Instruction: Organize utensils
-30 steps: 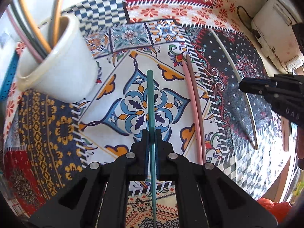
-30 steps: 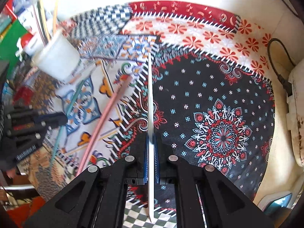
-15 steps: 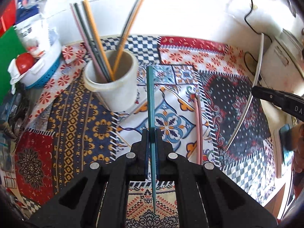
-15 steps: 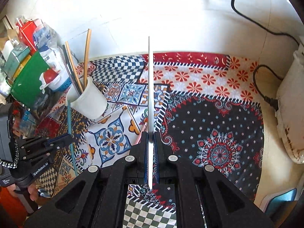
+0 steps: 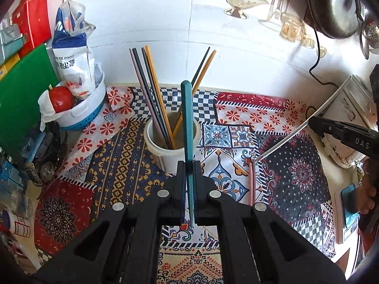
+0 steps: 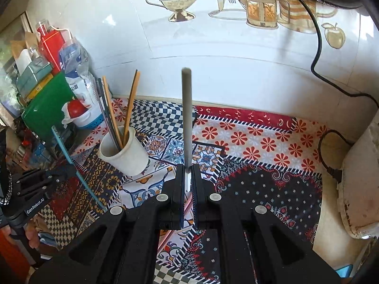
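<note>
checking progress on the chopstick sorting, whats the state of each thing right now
left claw: shut on the teal chopstick, held off the cloth
right claw: shut on the white chopstick, held off the cloth
white cup: upright, holding several chopsticks
pink chopstick: lying flat on the patterned cloth, not yet picked up

Home kitchen: tiled wall (image 6: 236, 71), hanging pan (image 5: 336, 4), chopstick cup (image 5: 170, 142).
</note>
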Demonstrator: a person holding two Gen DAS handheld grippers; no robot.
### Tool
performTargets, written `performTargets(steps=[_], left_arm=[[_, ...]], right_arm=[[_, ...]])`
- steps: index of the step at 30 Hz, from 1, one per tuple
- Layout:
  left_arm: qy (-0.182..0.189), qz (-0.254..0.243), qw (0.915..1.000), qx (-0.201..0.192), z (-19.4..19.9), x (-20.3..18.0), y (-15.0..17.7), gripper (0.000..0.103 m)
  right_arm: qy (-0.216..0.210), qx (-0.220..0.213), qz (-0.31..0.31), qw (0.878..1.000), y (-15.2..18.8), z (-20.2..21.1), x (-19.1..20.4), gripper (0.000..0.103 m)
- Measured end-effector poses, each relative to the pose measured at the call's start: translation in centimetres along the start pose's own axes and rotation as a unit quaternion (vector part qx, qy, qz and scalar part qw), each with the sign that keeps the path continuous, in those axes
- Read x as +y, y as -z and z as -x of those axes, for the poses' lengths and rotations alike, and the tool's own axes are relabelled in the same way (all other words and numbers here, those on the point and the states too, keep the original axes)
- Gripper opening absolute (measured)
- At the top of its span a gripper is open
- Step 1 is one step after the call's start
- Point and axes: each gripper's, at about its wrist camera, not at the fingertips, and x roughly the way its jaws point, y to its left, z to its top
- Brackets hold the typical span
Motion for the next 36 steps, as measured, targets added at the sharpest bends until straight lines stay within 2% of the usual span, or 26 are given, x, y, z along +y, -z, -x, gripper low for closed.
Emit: performTargets(steps=[4,10,15,17,21,24,26,29,32,36], left_arm=[[0.001,0.011,0.9995,-0.030,1.6,0.7,-1.5,0.000],[-0.004,0.019,0.9969,-0.076,3.7,2.0,-4.4,0.000],[-0.021,0.010,0.9963,-0.083,3.8,2.8,-5.6,0.000],[-0.025,0.031,0.9967,-0.070,3.1,4.1,-5.4,0.001],[-0.042,0.082,0.9954,-0.026,0.7,7.6,-3.7,0.009],[-0.066,0.117,0.9908,0.017,-1.6,10.3,-1.7,0.023],[-0.082,0.137,0.9862,0.045,-3.2,11.8,-0.3,0.024],[-0.083,0.182,0.9761,0.085,-5.5,14.0,1.8,0.025],[-0.085,0.225,0.9644,0.110,-7.0,15.5,3.4,0.025],[-0.064,0.302,0.9424,0.130,-9.0,17.8,4.5,0.025]], right_arm=[[-0.009,-0.012,0.013,1.000,-1.2,0.1,1.0,0.005],[-0.029,-0.027,0.039,0.998,-3.0,0.0,3.3,0.005],[-0.045,-0.036,0.051,0.997,-4.2,-0.3,4.8,0.003],[-0.049,-0.038,0.054,0.997,-4.7,-0.5,5.2,0.003],[-0.058,-0.037,0.057,0.996,-5.4,-1.1,5.8,0.003],[-0.062,-0.031,0.059,0.996,-5.6,-1.8,6.1,0.003],[-0.064,-0.023,0.062,0.996,-5.6,-2.4,6.3,0.003],[-0.058,-0.002,0.063,0.996,-5.0,-3.7,6.2,0.003],[-0.051,0.027,0.061,0.997,-4.0,-5.1,5.6,0.003],[-0.023,0.076,0.068,0.995,-2.9,-7.4,4.2,0.006]])
